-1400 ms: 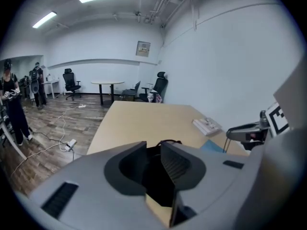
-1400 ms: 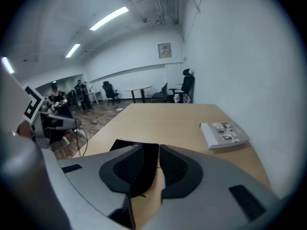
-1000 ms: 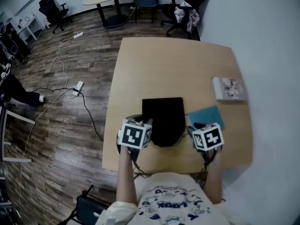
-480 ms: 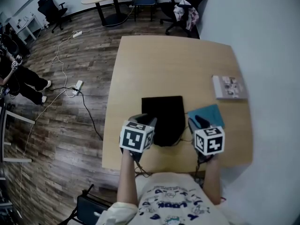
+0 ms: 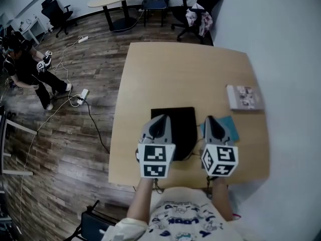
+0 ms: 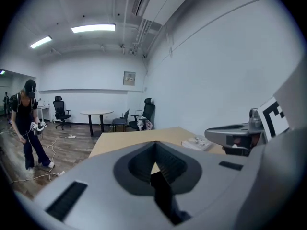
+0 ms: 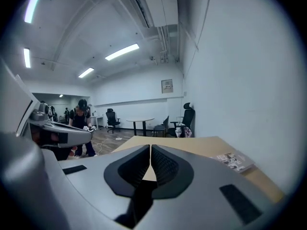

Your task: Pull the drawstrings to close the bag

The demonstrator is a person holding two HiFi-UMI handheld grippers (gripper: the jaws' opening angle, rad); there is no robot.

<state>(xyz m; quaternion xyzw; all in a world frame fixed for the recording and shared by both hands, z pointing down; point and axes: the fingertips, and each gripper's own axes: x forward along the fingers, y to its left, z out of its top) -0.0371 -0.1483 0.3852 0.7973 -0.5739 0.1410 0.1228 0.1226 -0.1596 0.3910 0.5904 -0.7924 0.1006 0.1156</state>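
The black drawstring bag [image 5: 183, 127] lies flat on the wooden table [image 5: 185, 69], near its front edge. My left gripper [image 5: 160, 120] points forward over the bag's left edge, its jaws pressed together [image 6: 154, 143]. A dark strand of drawstring [image 6: 165, 200] runs back from its pinch toward the bag's side. My right gripper [image 5: 210, 120] hovers just right of the bag. Its jaws [image 7: 150, 146] are closing to a thin slit, with a dark strand [image 7: 141, 200] trailing from between them. The bag's near end is hidden behind the marker cubes.
A flat blue item [image 5: 229, 125] lies under the right gripper, beside the bag. A booklet [image 5: 244, 97] sits at the table's right edge. A person [image 5: 30, 69] stands on the floor at far left among cables. Office chairs [image 5: 200, 9] stand behind the table.
Both grippers swung from pointing down at the bag's near end to pointing forward along its sides, and their marker cubes drew back toward me. The person at left walked further into view.
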